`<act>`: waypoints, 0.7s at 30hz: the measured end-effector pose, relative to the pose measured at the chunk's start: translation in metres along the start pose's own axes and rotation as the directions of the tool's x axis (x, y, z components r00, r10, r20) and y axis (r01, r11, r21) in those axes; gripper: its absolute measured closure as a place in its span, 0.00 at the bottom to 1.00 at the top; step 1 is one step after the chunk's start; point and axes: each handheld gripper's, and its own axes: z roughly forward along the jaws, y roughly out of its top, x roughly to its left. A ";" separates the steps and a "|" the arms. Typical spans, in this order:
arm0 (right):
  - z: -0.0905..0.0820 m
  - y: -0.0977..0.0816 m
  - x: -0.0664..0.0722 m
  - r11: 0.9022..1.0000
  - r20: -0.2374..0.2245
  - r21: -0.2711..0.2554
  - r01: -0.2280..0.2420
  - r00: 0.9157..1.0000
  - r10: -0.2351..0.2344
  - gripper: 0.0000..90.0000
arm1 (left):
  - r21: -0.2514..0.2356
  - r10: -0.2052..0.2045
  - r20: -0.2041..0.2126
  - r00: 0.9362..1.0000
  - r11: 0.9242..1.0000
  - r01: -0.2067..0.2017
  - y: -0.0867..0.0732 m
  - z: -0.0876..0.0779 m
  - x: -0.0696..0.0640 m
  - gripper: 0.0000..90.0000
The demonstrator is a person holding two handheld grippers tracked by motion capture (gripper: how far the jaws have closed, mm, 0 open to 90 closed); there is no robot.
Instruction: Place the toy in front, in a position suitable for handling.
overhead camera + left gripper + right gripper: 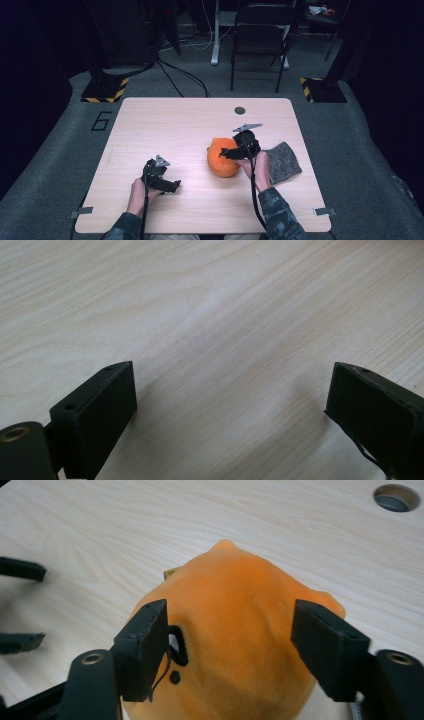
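On the light wood table (150,125), right of centre, sits an orange plush toy (222,159), round and soft, with black stitched marks showing in the right gripper view (176,652). Right gripper (231,153) is over the toy from its right side; its fingers (145,645) are released, spread either side of the plush top, pads look clear of the fabric though the left one is very near. Toy rests on the table under its own weight, so this reads as a let-go or a pre-grasp straddle, can't say which. Grey knitted cloth (284,162) lies flat just right of the toy, partly behind the right hand (256,167), touching or nearly touching the toy, hard to tell. Left gripper (170,186) is parked low at the near left, well apart from the toy, fingers (97,415) released and wide with bare wood between them, likely idle so the right side can work. Cable hole (240,110) near the far edge.
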 end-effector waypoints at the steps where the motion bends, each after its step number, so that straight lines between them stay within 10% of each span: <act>1: 0.000 0.000 0.001 1.000 0.011 0.001 -0.004 1.000 0.004 0.29 | 0.001 0.000 -0.001 1.000 1.000 0.000 0.000 0.000 0.000 0.06; 10: 0.015 0.001 0.016 0.998 0.051 0.044 -0.037 0.998 0.035 0.20 | 0.001 0.001 0.001 1.000 1.000 -0.001 0.000 0.000 0.000 0.06; 21: 0.026 -0.012 0.011 0.998 0.051 0.066 0.005 0.999 -0.009 0.58 | -0.004 0.006 -0.004 1.000 1.000 -0.006 0.000 0.001 -0.001 0.06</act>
